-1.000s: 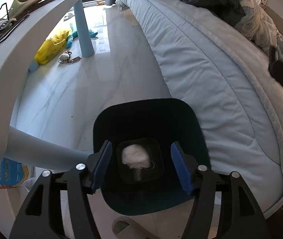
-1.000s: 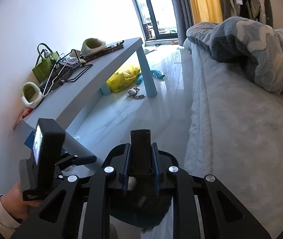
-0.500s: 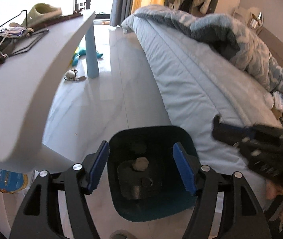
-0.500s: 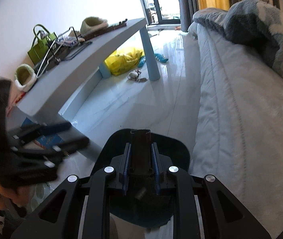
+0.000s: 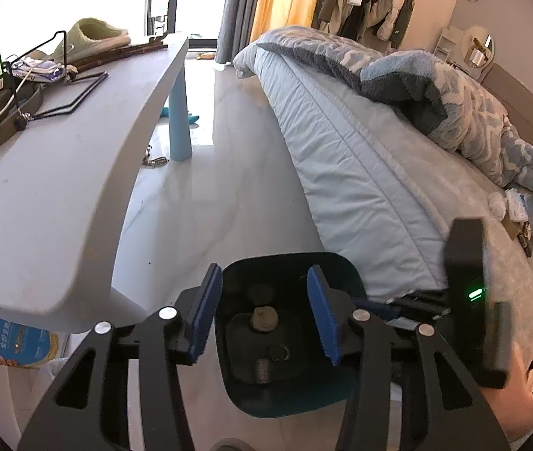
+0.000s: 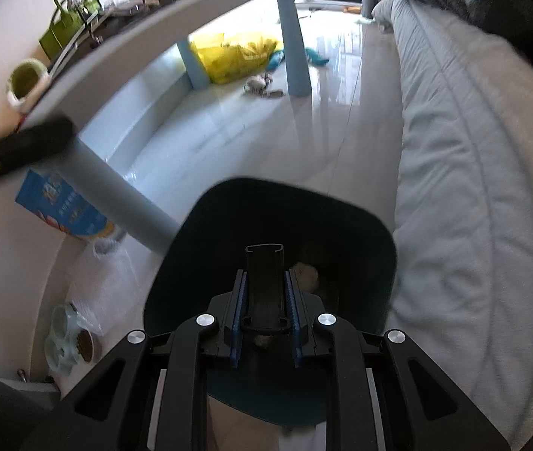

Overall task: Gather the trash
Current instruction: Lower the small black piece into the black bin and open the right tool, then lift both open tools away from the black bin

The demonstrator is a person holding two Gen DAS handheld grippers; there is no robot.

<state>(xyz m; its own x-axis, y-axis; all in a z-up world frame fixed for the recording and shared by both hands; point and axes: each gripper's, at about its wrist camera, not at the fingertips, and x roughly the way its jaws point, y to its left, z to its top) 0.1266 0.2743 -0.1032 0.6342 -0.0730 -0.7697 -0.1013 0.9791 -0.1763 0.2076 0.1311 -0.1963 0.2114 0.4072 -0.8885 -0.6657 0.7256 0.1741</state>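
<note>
A dark teal bin [image 5: 345, 267] stands on the floor between the table and the bed, with a crumpled paper wad [image 5: 264, 317] at its bottom. My left gripper [image 5: 264, 278] hangs above the bin's mouth. Its jaws are closing and nothing is between the blue pads [image 5: 206, 300]. In the right wrist view my right gripper [image 6: 265, 276] is shut on a dark flat rectangular piece [image 6: 265, 263], held over the same bin [image 6: 228, 195], with the wad [image 6: 307, 274] just to its right. The right gripper's body [image 5: 465, 282] shows at the bin's right side.
A pale table [image 5: 78, 188] runs along the left with a hanger, a slipper and a green bag on it. The quilted bed [image 5: 379, 188] borders the right, with white tissues and wrappers [image 5: 506, 203] on top. On the floor lie a yellow bag [image 6: 236, 52], a blue packet [image 6: 63, 206] and a pet bowl [image 6: 67, 342].
My left gripper has risen away from the bin and its jaws have narrowed. My right gripper has come down over the bin's mouth, still gripping the dark piece.
</note>
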